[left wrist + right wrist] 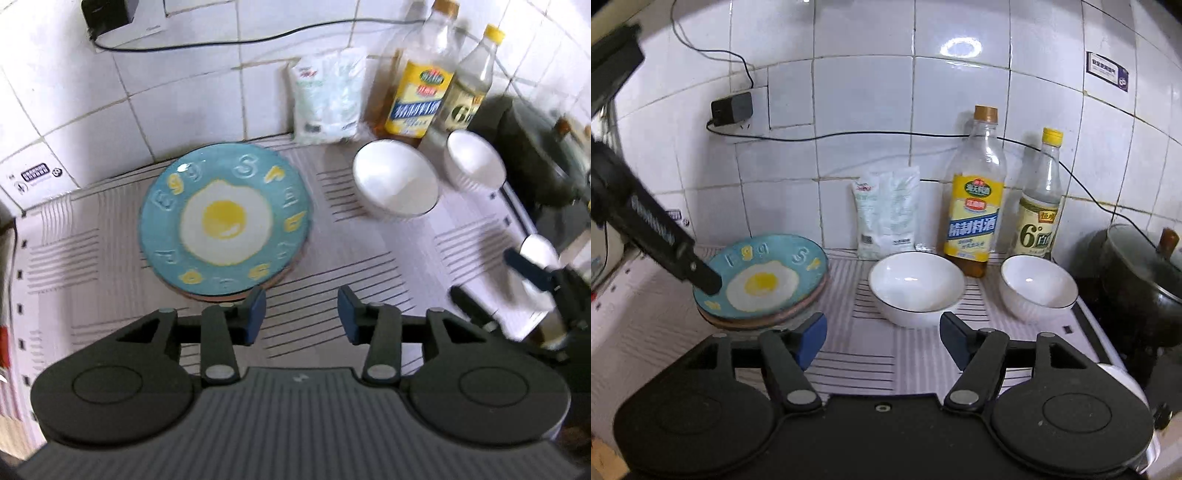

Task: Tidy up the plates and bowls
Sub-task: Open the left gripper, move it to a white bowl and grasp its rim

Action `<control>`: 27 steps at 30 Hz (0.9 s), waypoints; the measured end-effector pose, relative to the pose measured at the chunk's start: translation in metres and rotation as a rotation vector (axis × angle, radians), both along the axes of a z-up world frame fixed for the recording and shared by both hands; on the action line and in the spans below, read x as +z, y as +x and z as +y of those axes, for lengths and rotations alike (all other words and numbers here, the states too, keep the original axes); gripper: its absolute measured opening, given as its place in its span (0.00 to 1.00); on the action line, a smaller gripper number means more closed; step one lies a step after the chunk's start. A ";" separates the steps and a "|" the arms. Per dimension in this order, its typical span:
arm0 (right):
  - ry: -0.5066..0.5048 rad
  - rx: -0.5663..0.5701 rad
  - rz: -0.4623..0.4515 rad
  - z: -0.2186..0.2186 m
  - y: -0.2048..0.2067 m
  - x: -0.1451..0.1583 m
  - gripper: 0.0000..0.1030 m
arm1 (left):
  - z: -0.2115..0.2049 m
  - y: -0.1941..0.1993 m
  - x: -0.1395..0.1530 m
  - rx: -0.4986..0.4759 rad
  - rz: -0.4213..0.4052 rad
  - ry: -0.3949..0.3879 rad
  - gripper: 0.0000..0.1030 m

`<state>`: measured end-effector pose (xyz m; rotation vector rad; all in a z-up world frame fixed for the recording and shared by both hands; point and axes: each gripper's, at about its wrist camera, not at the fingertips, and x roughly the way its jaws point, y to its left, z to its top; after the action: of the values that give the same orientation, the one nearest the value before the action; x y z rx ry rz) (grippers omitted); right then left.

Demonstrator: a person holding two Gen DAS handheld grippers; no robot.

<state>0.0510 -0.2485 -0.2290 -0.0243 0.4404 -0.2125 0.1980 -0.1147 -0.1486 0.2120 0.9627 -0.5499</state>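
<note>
A blue plate with a fried-egg picture point(225, 221) lies on top of a brown plate point(284, 273) on the striped mat; it also shows in the right wrist view point(761, 280). Two white bowls stand to its right: a larger one point(397, 181) point(916, 288) and a smaller one point(474, 158) point(1038, 286). My left gripper point(301, 314) is open and empty, just in front of the plates. My right gripper point(882, 339) is open and empty, in front of the larger bowl. The left gripper's body point(657, 240) reaches over the plate's left edge.
A white pouch point(888, 214) and two bottles point(975, 192) point(1039, 199) stand against the tiled wall. A dark pot with a glass lid point(1141, 273) sits at the right. A charger and cable point(733, 109) hang on the wall.
</note>
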 end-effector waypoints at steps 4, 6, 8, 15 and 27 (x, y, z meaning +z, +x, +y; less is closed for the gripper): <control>-0.023 0.041 0.000 -0.028 0.002 -0.016 0.90 | -0.029 -0.011 -0.008 0.074 0.016 -0.050 0.50; -0.034 0.055 0.004 -0.039 0.006 -0.026 0.90 | -0.041 -0.014 -0.013 0.106 0.010 -0.082 0.52; -0.035 0.073 0.034 -0.048 0.015 -0.035 0.90 | -0.049 -0.016 -0.017 0.133 -0.001 -0.108 0.54; -0.084 0.146 0.102 -0.059 0.060 -0.066 0.96 | -0.080 -0.001 -0.040 0.204 0.043 -0.149 0.60; 0.058 0.151 0.100 -0.084 0.120 -0.087 0.96 | -0.112 0.057 -0.088 0.227 0.046 -0.157 0.66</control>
<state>0.1714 -0.3323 -0.3160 -0.0108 0.5416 -0.0499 0.2551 -0.2269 -0.2371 -0.0505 0.9684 -0.4203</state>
